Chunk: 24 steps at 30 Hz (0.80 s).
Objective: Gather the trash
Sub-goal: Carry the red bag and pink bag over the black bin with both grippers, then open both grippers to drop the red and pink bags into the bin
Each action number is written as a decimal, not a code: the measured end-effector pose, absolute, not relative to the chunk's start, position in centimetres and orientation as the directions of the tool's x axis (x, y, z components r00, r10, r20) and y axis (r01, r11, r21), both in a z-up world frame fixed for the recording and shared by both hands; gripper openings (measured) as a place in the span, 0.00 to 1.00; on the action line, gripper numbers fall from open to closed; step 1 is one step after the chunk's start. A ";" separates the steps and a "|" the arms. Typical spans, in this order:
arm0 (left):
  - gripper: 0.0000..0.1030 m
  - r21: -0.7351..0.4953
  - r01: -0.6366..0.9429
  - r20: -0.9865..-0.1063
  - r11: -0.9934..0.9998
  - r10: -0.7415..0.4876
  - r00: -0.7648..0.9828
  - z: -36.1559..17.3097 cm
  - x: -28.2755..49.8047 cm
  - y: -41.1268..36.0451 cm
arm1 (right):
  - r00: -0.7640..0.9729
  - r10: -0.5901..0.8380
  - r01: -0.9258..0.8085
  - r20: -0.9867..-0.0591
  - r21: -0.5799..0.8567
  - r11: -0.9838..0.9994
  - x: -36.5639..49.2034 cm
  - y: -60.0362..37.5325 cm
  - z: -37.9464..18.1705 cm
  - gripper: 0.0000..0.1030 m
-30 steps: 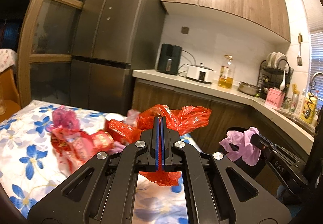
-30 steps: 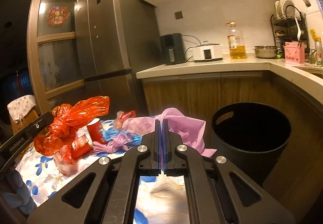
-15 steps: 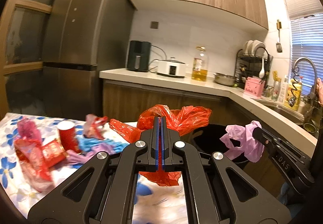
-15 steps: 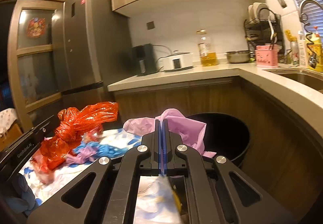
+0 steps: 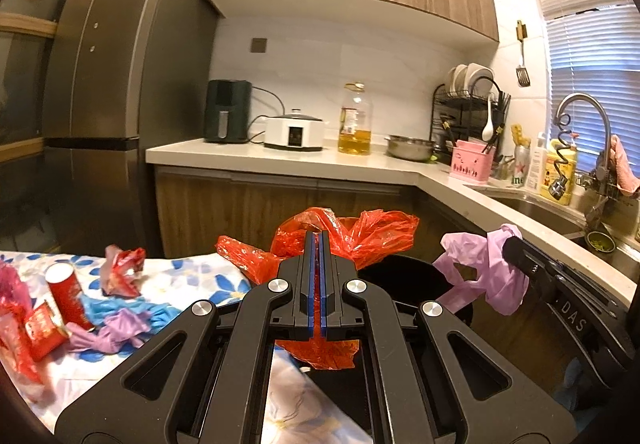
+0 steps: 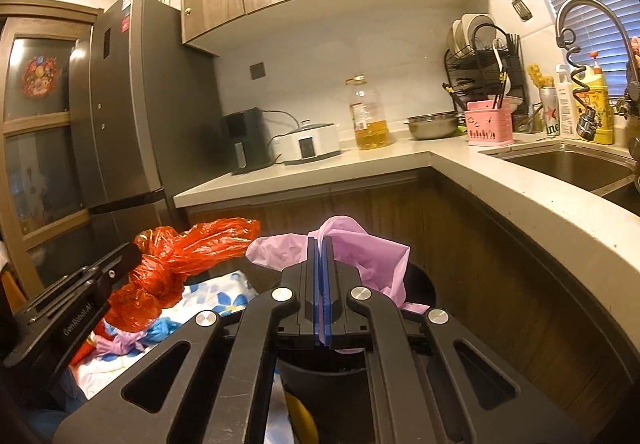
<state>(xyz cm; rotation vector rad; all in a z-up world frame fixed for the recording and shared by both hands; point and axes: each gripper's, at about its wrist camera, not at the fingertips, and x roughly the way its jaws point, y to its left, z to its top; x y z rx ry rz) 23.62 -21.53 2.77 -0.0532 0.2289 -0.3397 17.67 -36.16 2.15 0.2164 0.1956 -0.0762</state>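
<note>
My left gripper [image 5: 318,240] is shut on a crumpled red plastic bag [image 5: 376,232] and holds it in the air at the near rim of the black trash bin [image 5: 400,276]. My right gripper [image 6: 320,244] is shut on a pink plastic bag [image 6: 360,248] and holds it above the same bin [image 6: 420,284]. The right gripper with its pink bag also shows in the left wrist view [image 5: 480,268], and the red bag shows in the right wrist view [image 6: 180,260]. More trash lies on the floral table [image 5: 192,276]: a red cup [image 5: 66,294], red wrappers [image 5: 124,270], blue and purple bags [image 5: 116,324].
The bin stands between the floral table and the wooden counter cabinets [image 5: 260,219]. A counter [image 5: 320,163] holds an air fryer, a cooker, an oil bottle [image 5: 354,121] and a dish rack. A sink [image 6: 568,167] is at right, a grey fridge [image 5: 112,83] at left.
Both grippers have swung right from over the table to the bin, each still holding its bag. The table trash has slid to the left of both views.
</note>
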 end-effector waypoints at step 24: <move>0.01 -0.113 0.381 -0.272 0.918 -0.398 0.876 0.3 29.1 -25.9 | 0.973 -0.059 0.110 -0.225 0.220 0.969 21.2 -38.0 1.1 0.02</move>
